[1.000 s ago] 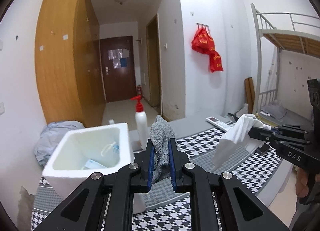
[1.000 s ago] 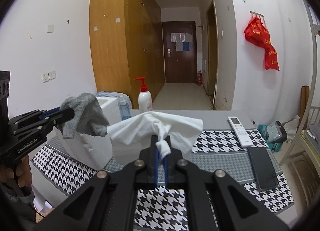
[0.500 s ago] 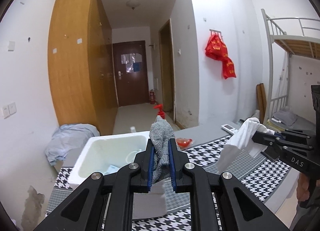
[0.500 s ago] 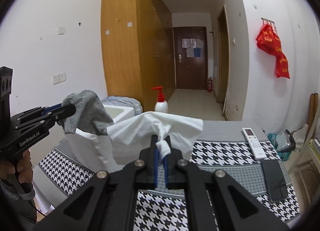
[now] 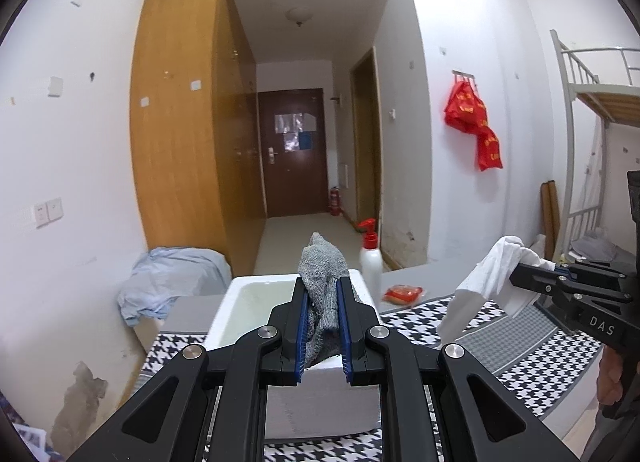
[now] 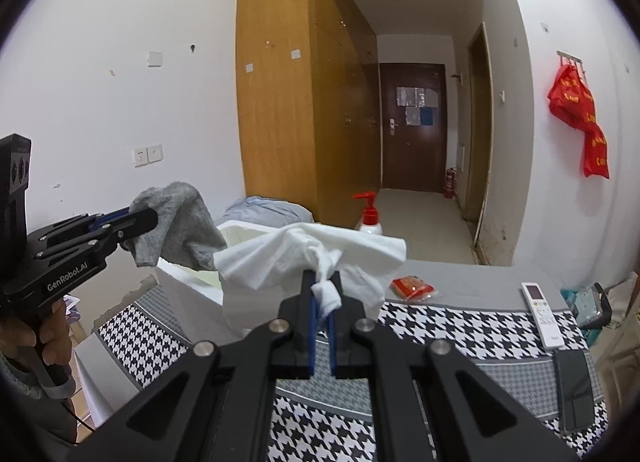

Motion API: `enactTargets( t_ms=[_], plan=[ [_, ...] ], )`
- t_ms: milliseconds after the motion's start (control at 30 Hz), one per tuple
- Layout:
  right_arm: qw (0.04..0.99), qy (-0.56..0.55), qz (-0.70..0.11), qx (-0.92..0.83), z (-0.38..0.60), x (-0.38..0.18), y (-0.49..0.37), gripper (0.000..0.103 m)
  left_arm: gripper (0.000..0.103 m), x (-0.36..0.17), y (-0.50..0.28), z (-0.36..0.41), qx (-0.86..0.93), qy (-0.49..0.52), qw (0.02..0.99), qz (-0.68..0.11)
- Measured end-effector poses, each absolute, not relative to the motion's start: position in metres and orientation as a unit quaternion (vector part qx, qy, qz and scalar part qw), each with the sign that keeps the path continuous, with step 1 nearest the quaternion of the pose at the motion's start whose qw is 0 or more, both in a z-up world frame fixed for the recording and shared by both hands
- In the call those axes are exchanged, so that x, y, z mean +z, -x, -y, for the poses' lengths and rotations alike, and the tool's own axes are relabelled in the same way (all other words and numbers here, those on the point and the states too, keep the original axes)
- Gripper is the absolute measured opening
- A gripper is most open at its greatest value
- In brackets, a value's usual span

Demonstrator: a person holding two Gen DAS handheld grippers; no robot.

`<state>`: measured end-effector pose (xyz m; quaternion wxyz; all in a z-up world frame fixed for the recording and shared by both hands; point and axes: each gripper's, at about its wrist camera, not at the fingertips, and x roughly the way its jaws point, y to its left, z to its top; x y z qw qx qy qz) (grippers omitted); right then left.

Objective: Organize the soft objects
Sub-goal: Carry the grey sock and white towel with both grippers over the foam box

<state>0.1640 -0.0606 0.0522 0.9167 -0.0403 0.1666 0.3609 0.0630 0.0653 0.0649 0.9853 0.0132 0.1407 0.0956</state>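
Observation:
My left gripper (image 5: 322, 282) is shut on a grey knitted cloth (image 5: 323, 282) and holds it in the air above the near rim of a white foam box (image 5: 256, 302). In the right wrist view the left gripper (image 6: 146, 218) and the grey cloth (image 6: 180, 226) show at the left, over the box (image 6: 192, 278). My right gripper (image 6: 321, 278) is shut on a white cloth (image 6: 312, 254) that hangs above the table. It also shows at the right of the left wrist view (image 5: 516, 278) with the white cloth (image 5: 488, 282).
A houndstooth table cover (image 6: 460, 326) holds a pump bottle with a red top (image 6: 370, 218), a red packet (image 6: 414, 287), a white remote (image 6: 542, 314) and a dark phone (image 6: 574, 386). A blue bundle (image 5: 172, 278) lies behind the box. A bunk bed (image 5: 592, 102) stands right.
Both grippers have risen and tilted up with their cloths still held. The foam box now sits lower in the left wrist view, its inside mostly hidden.

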Motion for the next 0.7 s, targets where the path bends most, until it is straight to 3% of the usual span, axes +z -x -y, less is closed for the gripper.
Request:
enactTargets(
  t_ms=[700],
  plan=[
    [0.899, 0.044, -0.154, 0.408, 0.024, 0.059, -0.166, 0.007, 0.015, 0.064, -0.069, -0.087, 0.122, 0.001, 0.982, -0.145]
  ],
)
